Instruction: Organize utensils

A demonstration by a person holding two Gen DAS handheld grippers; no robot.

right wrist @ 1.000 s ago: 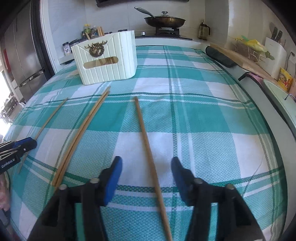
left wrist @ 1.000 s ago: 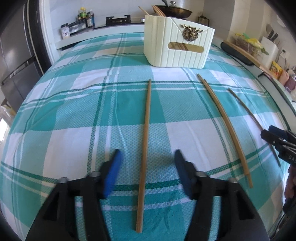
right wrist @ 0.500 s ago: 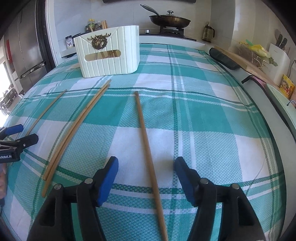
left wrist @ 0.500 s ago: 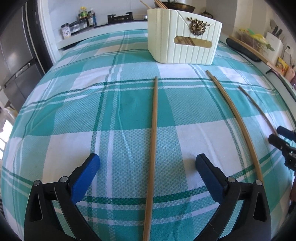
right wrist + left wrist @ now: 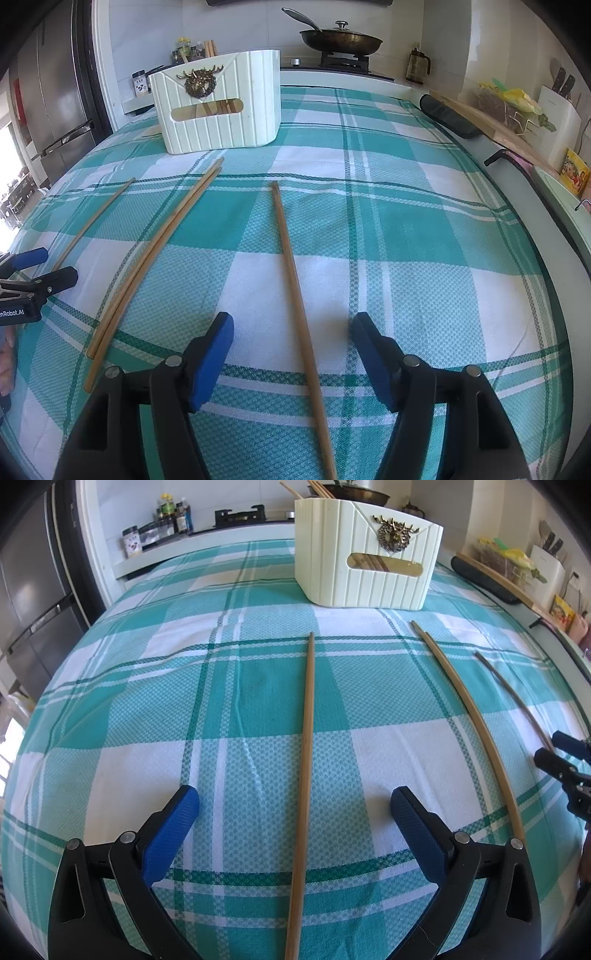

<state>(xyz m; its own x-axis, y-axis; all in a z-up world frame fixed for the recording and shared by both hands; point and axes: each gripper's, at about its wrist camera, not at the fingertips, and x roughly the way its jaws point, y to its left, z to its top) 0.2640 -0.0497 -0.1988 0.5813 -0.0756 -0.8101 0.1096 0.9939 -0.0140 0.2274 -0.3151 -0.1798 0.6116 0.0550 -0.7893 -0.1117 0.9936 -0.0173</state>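
Several wooden chopsticks lie on a teal checked tablecloth. My left gripper is open, its blue pads on either side of a single chopstick without touching it. My right gripper is open around another single chopstick. A pair of chopsticks lies between the two, also in the right wrist view. A cream utensil box holding several chopsticks stands at the far side, also in the right wrist view.
A stove with a pan and jars stand behind the table. A fridge is at the left. A counter with a knife block runs along the right.
Both grippers moved forward and lower along their chopsticks. The left jaws opened much wider; the right jaws opened a little.
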